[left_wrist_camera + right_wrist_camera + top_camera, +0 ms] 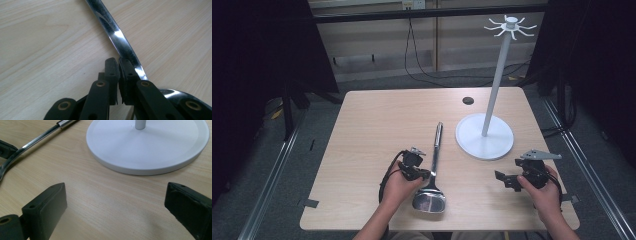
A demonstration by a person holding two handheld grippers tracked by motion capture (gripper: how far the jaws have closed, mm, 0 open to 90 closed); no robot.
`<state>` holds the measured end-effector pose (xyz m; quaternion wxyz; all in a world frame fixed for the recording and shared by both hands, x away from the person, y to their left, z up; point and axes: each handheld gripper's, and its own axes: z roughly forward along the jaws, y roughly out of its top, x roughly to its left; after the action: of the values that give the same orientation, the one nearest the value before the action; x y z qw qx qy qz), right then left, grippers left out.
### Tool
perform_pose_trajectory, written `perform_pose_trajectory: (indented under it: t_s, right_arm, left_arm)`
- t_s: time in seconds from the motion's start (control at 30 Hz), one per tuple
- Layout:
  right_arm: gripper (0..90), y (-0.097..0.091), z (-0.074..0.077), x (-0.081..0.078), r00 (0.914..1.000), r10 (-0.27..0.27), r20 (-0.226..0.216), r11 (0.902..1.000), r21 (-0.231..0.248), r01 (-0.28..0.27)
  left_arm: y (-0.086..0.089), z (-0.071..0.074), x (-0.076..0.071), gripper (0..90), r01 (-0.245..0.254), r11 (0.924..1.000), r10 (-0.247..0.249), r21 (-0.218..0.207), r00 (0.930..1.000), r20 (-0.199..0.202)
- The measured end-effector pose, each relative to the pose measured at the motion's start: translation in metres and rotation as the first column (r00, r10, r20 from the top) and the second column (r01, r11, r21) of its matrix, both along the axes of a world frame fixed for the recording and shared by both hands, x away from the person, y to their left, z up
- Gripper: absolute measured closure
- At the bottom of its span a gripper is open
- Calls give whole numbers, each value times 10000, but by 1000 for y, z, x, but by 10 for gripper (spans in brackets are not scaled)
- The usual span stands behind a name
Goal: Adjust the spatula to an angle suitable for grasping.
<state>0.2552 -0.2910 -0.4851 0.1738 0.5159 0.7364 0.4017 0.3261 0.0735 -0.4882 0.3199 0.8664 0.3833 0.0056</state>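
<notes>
Steel spatula (432, 170) at table (372, 125) 6 o'clock; left gripper (424, 174) pinched together beside its handle. Right gripper (502, 179) spread, 4 o'clock.

The high view looks forward and down over the whole table (362, 130). The left gripper view sits close above the wood, facing along the ladle (120, 40). The right gripper view, also low, shares that ladle (32, 141) and the stand (150, 147).
</notes>
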Motion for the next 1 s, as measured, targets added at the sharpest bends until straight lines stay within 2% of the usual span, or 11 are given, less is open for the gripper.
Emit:
perform_pose_trajectory:
  t_s: [0.2, 0.23, 0.5, 0.67, 0.8, 1.0]
  right_arm:
    - [37, 0, 0, 0, 10000, 0, 20, 10000, -11, 0]
    - [37, -1, 0, 0, 10000, 3, 25, 10000, -7, -3]
    - [37, -2, 0, -1, 10000, -87, 19, 10000, 16, 86]
    - [37, -5, 0, -2, 9999, -159, 18, 9999, 43, 159]
    - [37, -6, 1, -2, 9998, -191, 51, 9998, 68, 190]
    - [37, -7, 1, -2, 9997, -238, 27, 9997, 80, 237]
  left_arm:
    - [-11, -1, -3, 858, -24, 9998, 26, -176, 9999, 128]
    - [-12, -1, -2, 861, 145, 9999, -144, -72, 9998, 160]
    - [-31, -3, -4, 864, 350, 9991, -343, -248, 9990, 271]
    - [-47, -4, -5, 861, 463, 9981, -457, -411, 9988, 162]
    - [-64, -5, -8, 855, 593, 9968, -584, -539, 9981, 192]
    - [-80, -6, -10, 839, 853, 9948, -835, -556, 9960, 328]
